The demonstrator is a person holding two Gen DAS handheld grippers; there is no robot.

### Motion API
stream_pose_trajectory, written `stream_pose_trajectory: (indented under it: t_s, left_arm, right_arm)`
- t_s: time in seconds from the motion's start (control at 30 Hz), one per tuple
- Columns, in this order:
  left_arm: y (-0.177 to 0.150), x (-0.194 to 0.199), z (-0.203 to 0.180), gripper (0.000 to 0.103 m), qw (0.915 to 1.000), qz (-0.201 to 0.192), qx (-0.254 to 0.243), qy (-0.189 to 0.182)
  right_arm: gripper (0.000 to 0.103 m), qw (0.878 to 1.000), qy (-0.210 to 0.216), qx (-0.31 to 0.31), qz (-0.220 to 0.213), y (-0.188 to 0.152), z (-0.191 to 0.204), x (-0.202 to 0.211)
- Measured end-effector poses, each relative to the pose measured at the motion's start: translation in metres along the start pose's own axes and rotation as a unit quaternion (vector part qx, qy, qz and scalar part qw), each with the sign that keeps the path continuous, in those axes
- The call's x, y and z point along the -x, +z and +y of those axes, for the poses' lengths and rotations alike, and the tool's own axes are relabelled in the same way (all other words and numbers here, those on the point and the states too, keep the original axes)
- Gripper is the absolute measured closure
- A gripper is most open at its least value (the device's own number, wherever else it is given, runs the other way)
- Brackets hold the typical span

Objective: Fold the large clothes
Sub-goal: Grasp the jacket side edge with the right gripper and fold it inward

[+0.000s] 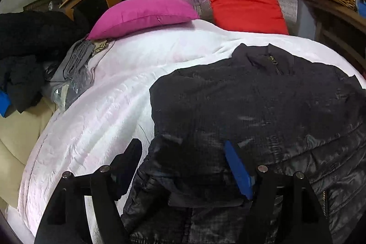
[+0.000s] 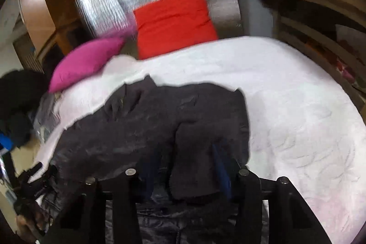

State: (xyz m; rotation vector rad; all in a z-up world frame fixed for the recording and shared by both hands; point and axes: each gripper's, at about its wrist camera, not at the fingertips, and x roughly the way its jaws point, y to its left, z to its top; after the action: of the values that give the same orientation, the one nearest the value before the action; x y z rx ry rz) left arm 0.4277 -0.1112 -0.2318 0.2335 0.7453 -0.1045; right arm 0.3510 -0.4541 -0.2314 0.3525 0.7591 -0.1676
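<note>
At the far left of the left wrist view a heap of dark clothes [image 1: 27,56] sits beside the bed, with a magenta pillow [image 1: 144,15] at the head and a red cushion [image 1: 247,6] against the foil-covered wall. The black jacket [image 1: 263,102] lies spread on the white bedspread [image 1: 96,111], collar and zip toward the pillows, its shiny quilted hem nearest the cameras.

The left gripper [image 1: 185,166] stands with its fingers wide, one over bare bedspread and the blue-padded one over the jacket's lower left edge; nothing is pinched. The right gripper [image 2: 183,166] has its fingers partly apart over a folded-in flap near the hem; the cloth looks loose between them, not clamped.

This appears to be a release after laying a fold, with the jacket only partly folded. The next move probably calls for re-gripping both hem corners or a side edge and carrying it across toward the collar.
</note>
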Motion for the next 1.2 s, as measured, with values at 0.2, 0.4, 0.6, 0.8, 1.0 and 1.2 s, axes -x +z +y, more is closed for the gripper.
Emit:
stream_pose_trajectory:
  t_s: [0.2, 0.4, 0.6, 0.8, 1.0, 1.2]
  left_arm:
    - [-0.003, -0.002, 0.001, 0.027, 1.0, 0.0, -0.006, -0.002]
    - [-0.005, -0.003, 0.002, 0.027, 1.0, 0.0, -0.007, -0.005]
    - [-0.005, -0.004, 0.003, 0.027, 1.0, 0.003, -0.005, -0.006]
    - [-0.005, -0.005, 0.003, 0.027, 1.0, 0.004, -0.004, -0.007]
    - [-0.005, -0.005, 0.003, 0.027, 1.0, 0.005, -0.003, -0.006]
    - [-0.005, -0.008, 0.002, 0.027, 0.9999, 0.011, -0.008, -0.008]
  right_arm:
    - [0.056, 0.998, -0.02, -0.012, 0.058, -0.011, -0.012, -0.031]
    - [0.056, 0.999, 0.023, -0.011, 0.022, -0.003, 0.0, -0.007]
    - [0.056, 0.998, 0.041, 0.034, 0.046, -0.008, 0.035, -0.03]
    - [0.056, 0.995, 0.023, 0.064, 0.07, -0.018, 0.043, -0.043]
    - [0.056, 0.998, 0.045, 0.032, 0.027, -0.009, 0.031, -0.01]
    - [0.054, 0.998, -0.016, -0.014, 0.056, -0.009, 0.001, -0.041]
